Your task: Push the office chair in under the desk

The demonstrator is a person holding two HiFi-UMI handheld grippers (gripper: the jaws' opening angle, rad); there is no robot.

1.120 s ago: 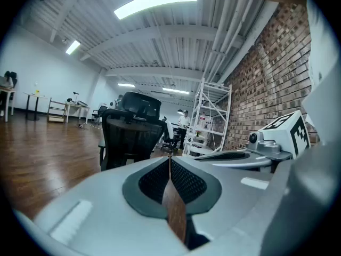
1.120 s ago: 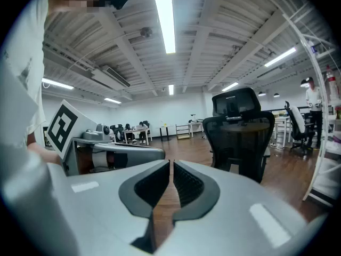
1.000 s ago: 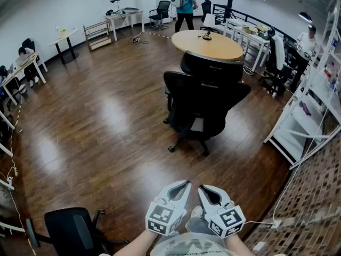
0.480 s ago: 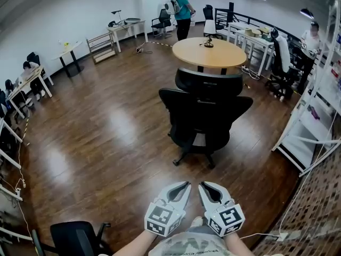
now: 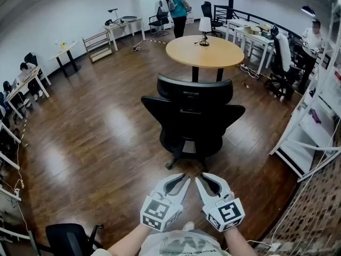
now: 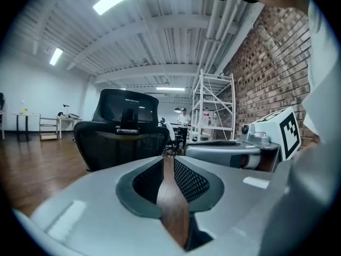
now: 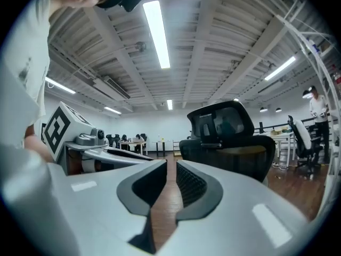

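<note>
The black office chair stands on the wood floor with its back toward me, short of the round wooden desk behind it. Side by side just behind the chair's base, both grippers point at it without touching it. My left gripper and right gripper have just been opening; each shows a narrow gap with nothing in it. In the left gripper view the chair's backrest rises beyond the jaws. In the right gripper view the chair sits ahead and right of the jaws.
A white shelving rack lines the right wall. Another black chair sits at the lower left. A lamp stands on the round desk. A person in a teal shirt stands at the back; desks run along both sides.
Both grippers have come forward toward the chair, which now looks nearer and more central. Their jaws have parted slightly.
</note>
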